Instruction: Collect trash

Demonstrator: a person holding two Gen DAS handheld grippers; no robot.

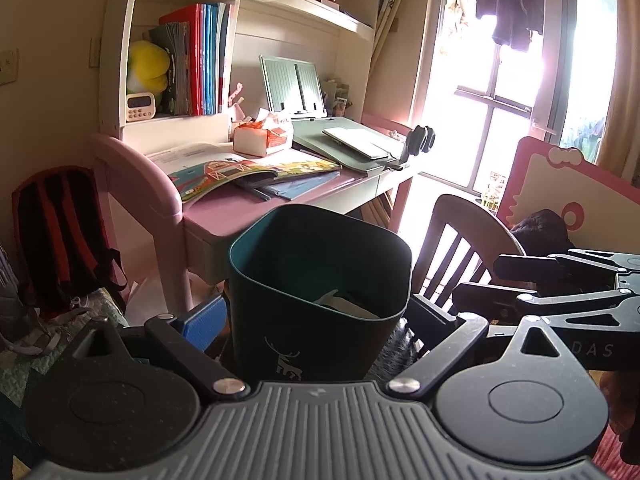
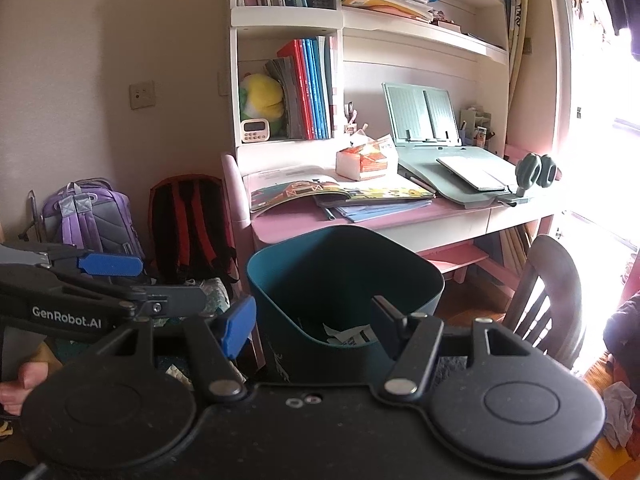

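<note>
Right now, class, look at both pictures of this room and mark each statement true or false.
1. The bin holds paper scraps. True.
2. A picture book lies open on the desk. True.
3. The red backpack hangs on the chair. False: it stands on the floor left of the desk, across from the chair.
4. The yellow plush sits on the desk top. False: it is in a shelf compartment, behind the timer.
5. Both tools are shut. False: the left tool and the right tool are both open, with the bin in view between their fingers.
</note>
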